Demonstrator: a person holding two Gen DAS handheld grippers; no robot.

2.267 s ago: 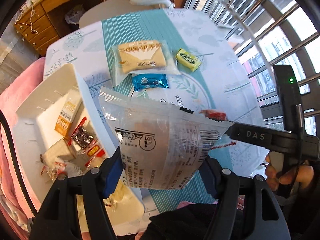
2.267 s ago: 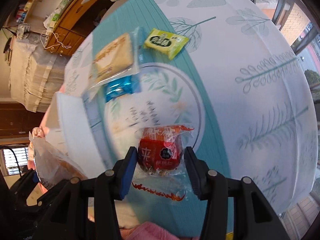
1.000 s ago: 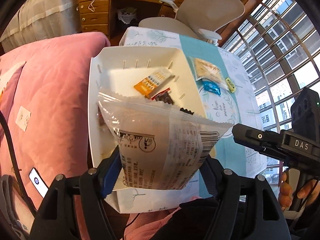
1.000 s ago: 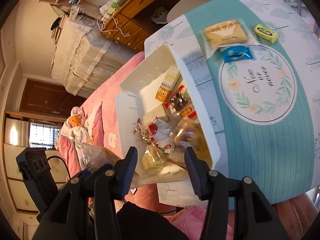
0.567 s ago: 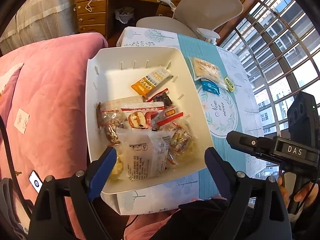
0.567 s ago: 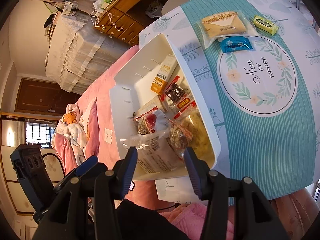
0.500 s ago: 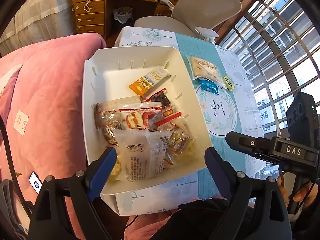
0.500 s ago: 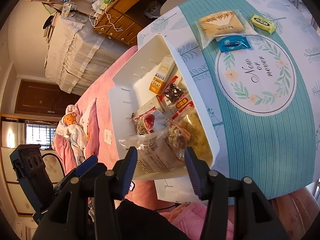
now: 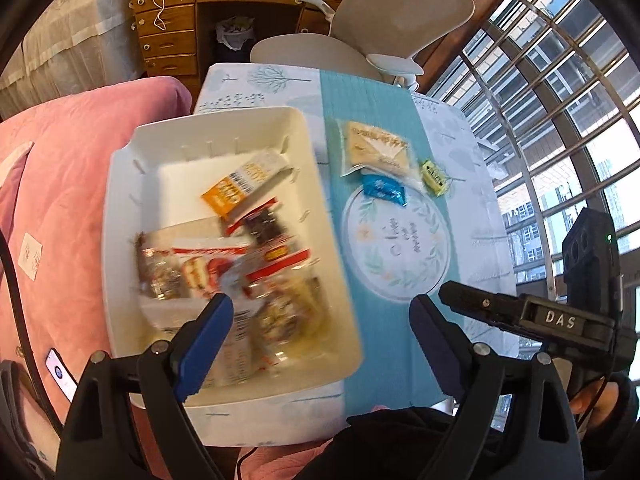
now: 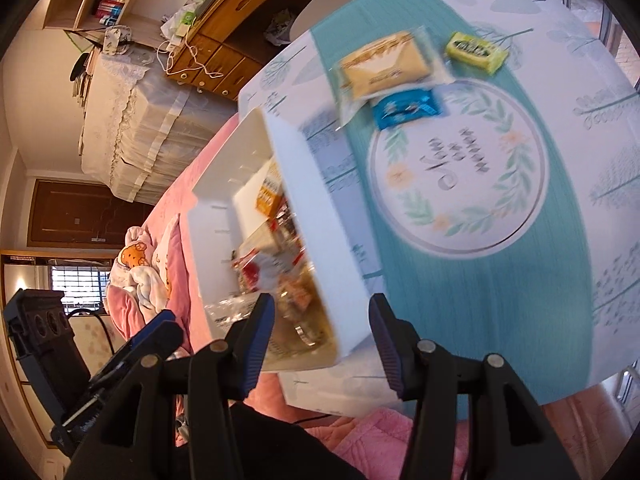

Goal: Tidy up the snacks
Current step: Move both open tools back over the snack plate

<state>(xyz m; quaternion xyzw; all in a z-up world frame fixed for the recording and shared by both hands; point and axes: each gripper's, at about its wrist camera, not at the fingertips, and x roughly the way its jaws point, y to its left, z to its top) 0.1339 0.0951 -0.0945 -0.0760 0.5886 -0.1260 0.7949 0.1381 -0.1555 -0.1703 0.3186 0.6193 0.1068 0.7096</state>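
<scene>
A white bin [image 9: 120, 208] full of snack packets sits on the left of the table; the clear-and-white packet [image 9: 240, 344] lies at its near end. On the teal runner lie a cream cracker pack [image 9: 376, 148], a blue candy [image 9: 384, 189] and a yellow-green candy [image 9: 433, 172]. My left gripper [image 9: 318, 316] hangs open and empty over the bin's near right corner. My right gripper [image 10: 320, 316] is open with nothing between its fingers, above the bin's near wall [image 10: 316, 208]. The cracker pack [image 10: 384, 66], blue candy [image 10: 408, 110] and yellow-green candy [image 10: 476, 52] lie beyond it.
A pink blanket [image 9: 60, 200] lies left of the bin, with a phone [image 9: 60, 372] on it. A grey office chair [image 9: 400, 12] and wooden drawers [image 9: 168, 32] stand behind the table. A barred window [image 9: 560, 100] runs along the right.
My left gripper let go of the clear-and-white packet, which now lies in the bin. Both grippers have shifted right, toward the runner. The right one no longer holds the red snack.
</scene>
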